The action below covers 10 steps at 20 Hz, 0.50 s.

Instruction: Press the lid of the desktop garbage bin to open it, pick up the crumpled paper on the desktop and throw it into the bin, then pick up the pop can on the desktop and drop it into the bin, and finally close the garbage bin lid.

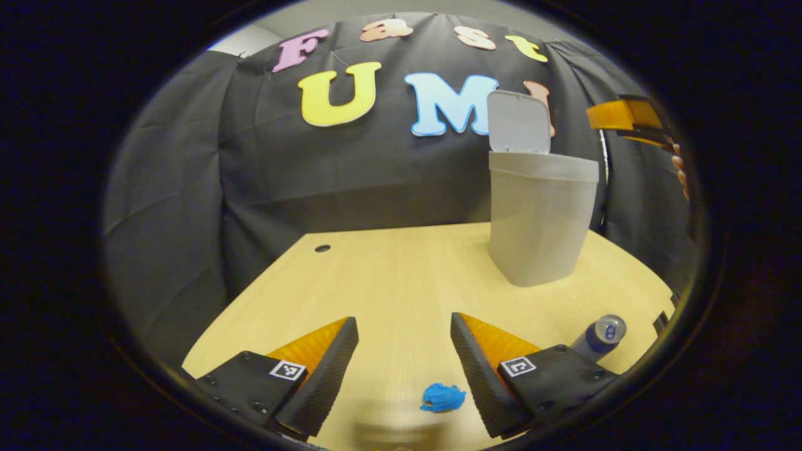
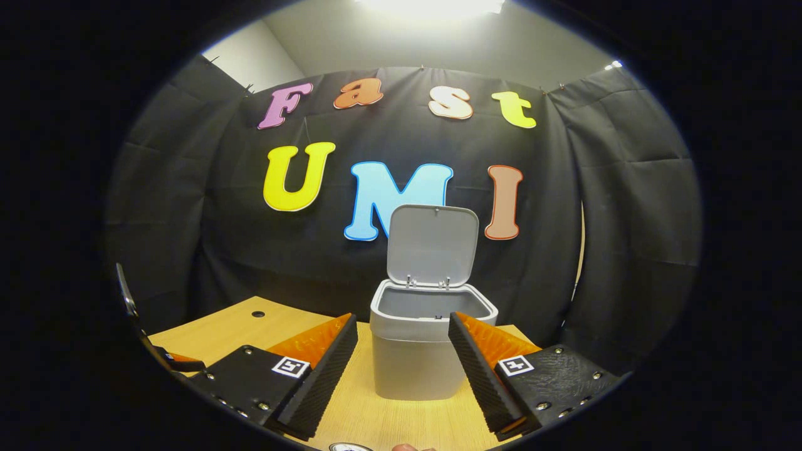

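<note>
The grey desktop bin (image 1: 539,213) stands on the wooden table (image 1: 388,275) with its lid (image 1: 519,122) flipped upright. A blue crumpled paper (image 1: 443,397) lies on the table low between my left gripper's fingers, close to the right-hand one. My left gripper (image 1: 403,318) is open above it and holds nothing. The pop can (image 1: 600,336) stands just right of that gripper. In the right gripper view, my right gripper (image 2: 402,316) is open and level with the bin's (image 2: 413,369) rim, facing the raised lid (image 2: 432,245). It also appears high beside the bin (image 1: 630,119).
Black cloth walls close the booth behind and to both sides of the table. A small round hole (image 1: 322,248) sits near the table's far left corner. A hand's fingers (image 1: 680,175) show at the right edge. Bare tabletop stretches left of the bin.
</note>
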Each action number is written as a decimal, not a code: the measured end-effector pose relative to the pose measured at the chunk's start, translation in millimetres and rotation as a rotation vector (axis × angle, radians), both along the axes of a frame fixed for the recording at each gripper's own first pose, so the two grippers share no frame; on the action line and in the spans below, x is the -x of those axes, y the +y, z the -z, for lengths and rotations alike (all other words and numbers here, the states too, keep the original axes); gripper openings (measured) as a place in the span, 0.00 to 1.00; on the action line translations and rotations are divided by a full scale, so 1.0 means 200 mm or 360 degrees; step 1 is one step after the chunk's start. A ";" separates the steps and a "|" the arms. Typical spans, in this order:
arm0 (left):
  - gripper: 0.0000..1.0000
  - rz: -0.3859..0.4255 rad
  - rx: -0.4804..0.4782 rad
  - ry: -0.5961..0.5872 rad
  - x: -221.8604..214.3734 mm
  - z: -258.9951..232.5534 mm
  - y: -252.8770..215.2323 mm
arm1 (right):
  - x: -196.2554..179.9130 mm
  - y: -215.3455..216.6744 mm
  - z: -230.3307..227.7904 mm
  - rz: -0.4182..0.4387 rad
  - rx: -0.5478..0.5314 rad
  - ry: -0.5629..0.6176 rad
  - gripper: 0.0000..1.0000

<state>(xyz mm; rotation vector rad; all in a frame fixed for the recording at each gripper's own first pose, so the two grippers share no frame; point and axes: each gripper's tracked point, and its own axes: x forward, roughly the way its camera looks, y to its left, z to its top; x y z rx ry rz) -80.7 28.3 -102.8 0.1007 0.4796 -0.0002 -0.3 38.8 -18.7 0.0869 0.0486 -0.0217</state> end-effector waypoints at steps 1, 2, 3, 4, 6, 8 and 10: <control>0.98 0.0018 -0.0004 0.0053 0.03 0.02 0.00 | -0.01 0.02 0.01 -0.0015 -0.0003 0.0007 0.94; 0.99 0.0053 -0.0002 0.0105 0.06 0.04 -0.02 | -0.01 0.03 0.01 -0.0025 -0.0004 0.0018 0.94; 0.99 0.0087 -0.0002 0.0154 0.10 0.06 -0.02 | -0.01 0.04 0.02 -0.0036 -0.0005 0.0027 0.94; 0.97 0.0113 0.0003 0.0207 0.12 0.08 -0.03 | -0.02 0.05 0.03 -0.0045 -0.0006 0.0038 0.94; 1.00 0.0133 0.0006 0.0313 0.18 0.11 -0.03 | -0.02 0.05 0.05 -0.0058 -0.0007 0.0060 0.94; 1.00 0.0168 0.0002 0.0390 0.22 0.13 -0.04 | -0.01 0.04 0.07 -0.0050 -0.0013 0.0087 0.94; 1.00 0.0203 -0.0002 0.0474 0.27 0.14 -0.04 | -0.01 0.02 0.08 -0.0032 -0.0024 0.0098 0.94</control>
